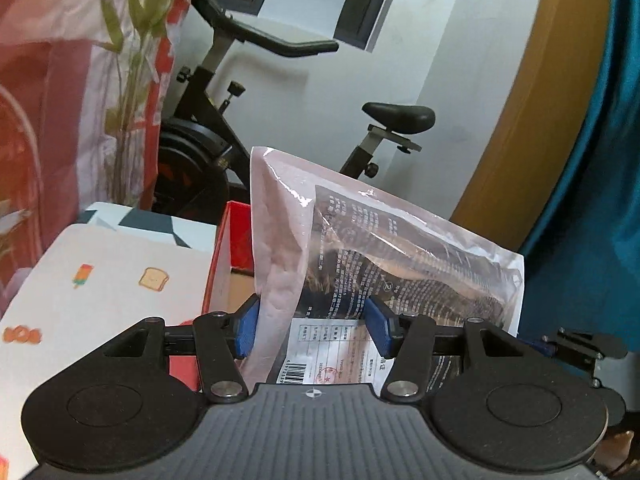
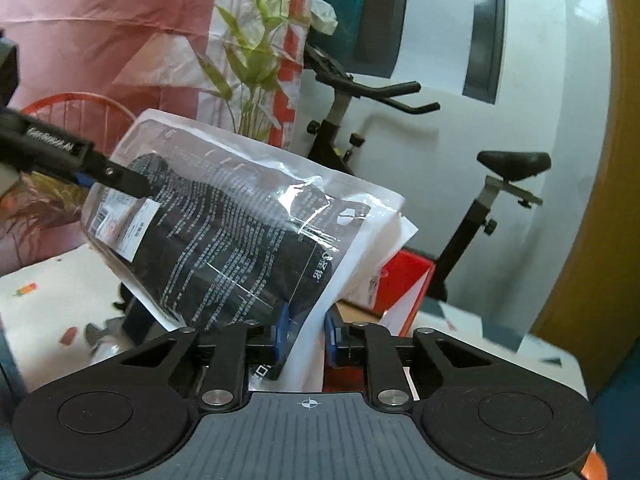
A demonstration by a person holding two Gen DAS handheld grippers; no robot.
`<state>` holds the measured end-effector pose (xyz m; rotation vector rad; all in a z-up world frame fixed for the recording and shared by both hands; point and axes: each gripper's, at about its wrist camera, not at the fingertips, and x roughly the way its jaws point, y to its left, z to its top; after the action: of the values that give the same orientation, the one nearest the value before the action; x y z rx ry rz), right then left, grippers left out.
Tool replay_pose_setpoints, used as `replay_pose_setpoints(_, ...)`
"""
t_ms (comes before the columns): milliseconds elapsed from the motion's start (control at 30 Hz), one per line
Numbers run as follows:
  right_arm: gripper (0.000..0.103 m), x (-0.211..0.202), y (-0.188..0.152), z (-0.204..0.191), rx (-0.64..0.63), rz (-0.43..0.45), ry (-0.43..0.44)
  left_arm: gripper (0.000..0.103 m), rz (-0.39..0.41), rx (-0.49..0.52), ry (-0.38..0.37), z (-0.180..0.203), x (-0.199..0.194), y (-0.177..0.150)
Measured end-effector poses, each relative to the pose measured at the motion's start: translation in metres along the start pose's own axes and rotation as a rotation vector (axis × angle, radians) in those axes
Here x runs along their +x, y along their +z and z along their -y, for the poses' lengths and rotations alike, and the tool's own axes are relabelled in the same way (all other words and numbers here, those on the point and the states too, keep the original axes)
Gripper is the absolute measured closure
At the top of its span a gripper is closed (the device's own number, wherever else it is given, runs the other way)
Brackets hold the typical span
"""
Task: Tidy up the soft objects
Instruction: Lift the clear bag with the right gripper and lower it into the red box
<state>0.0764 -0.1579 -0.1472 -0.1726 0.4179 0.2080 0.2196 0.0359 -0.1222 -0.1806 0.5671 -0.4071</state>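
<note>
The left gripper [image 1: 314, 326] holds one end of a clear plastic packet [image 1: 384, 256] — its blue pads [image 1: 246, 330] stand at a middling width with the packet's labelled end squeezed between them. Inside the packet is a dark folded garment under a black sheet of small white print, with a white barcode label at the near end. The packet rises up and away from the jaws, clear of the surface below.

The right gripper [image 2: 306, 336] has its jaws drawn narrow on the packet's [image 2: 240, 220] white edge, which runs down between its blue pads [image 2: 282, 336]. From this side the packet slants up to the left, where the left gripper [image 2: 132, 184] comes in from the far left edge and grips the label end. So both grippers hold the same packet, one at each end, in the air.

Below it lies a white cloth [image 1: 108, 280] printed with small toast and ice-lolly pictures. To the right of the cloth, under the packet, is a red box [image 1: 230, 248] with an open top. Behind stand an exercise bike [image 1: 248, 120] against a white wall, a leafy plant [image 2: 252, 60] and a pink sheet [image 2: 100, 24] hung at the far left. A brown door [image 1: 516, 120] and a blue cloth [image 1: 600, 160] fill the right.
</note>
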Motion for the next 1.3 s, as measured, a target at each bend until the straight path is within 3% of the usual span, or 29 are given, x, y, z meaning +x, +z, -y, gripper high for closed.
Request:
replay_pose_setpoints(333,0.093,0.066,0.027,0.039,0.029,0.009,-0.052,0.046,-0.012,0.006,0.011,-0.002,0.052,0.035)
replay_pose_setpoints(533,0.093,0.107,0.033,0.060,0.040,-0.036,-0.073,0.046,-0.091,0.015,0.013,-0.011,0.094,0.041)
replay_pose_setpoints(733,0.095,0.127,0.020,0.071,0.082,-0.075,-0.040,0.043,-0.181,-0.010,0.013,-0.026,0.118,0.031)
replay_pose_setpoints(967,0.095,0.134,0.011,0.071,0.111,-0.113,-0.004,0.039,-0.206,0.023,0.122,-0.028,0.125,0.027)
replay_pose_setpoints(1033,0.096,0.135,0.009,0.069,0.121,-0.126,0.011,0.033,-0.195,0.025,0.141,-0.029,0.123,0.028)
replay_pose_setpoints(1300,0.096,0.154,0.008,0.056,0.141,-0.213,0.031,0.032,-0.163,0.038,0.118,-0.025,0.119,0.029)
